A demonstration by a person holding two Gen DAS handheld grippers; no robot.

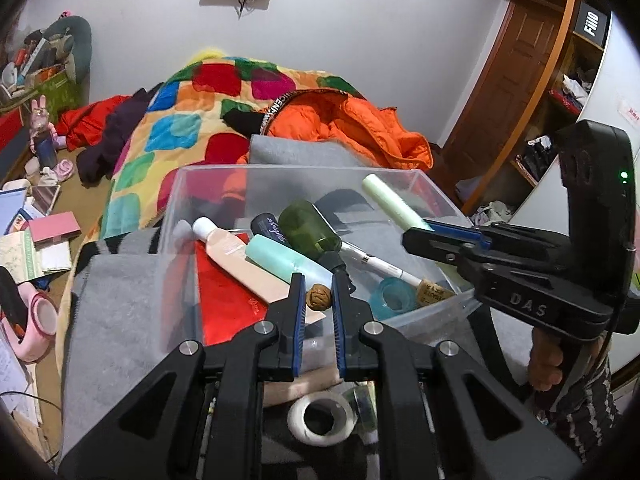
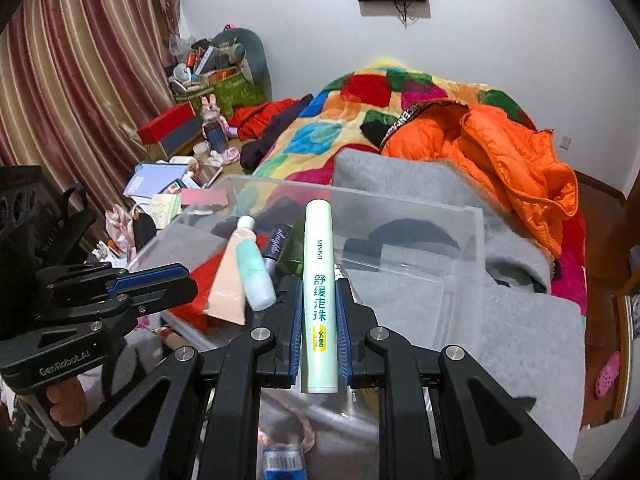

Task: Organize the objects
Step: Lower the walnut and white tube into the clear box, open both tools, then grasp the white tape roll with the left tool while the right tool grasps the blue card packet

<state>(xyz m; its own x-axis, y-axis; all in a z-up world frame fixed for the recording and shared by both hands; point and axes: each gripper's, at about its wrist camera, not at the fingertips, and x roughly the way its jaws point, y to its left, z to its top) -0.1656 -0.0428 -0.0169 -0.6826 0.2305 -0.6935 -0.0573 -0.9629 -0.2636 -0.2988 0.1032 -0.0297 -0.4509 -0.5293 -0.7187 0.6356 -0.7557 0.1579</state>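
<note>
Right tool [image 2: 319,312] is clamped on the pale green tube [image 2: 318,280], left tool [image 1: 316,300] pinched together, empty. Tube's long, could clip the clear bin [image 2: 476,224] rim at 12 o'clock and twist loose.

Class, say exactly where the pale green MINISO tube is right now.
The pale green tube is clamped in the right gripper, held above the clear plastic bin.

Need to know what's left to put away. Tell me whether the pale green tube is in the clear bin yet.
Not in. The pale green tube is clamped in the right hand-held gripper, held over the clear bin.
</note>
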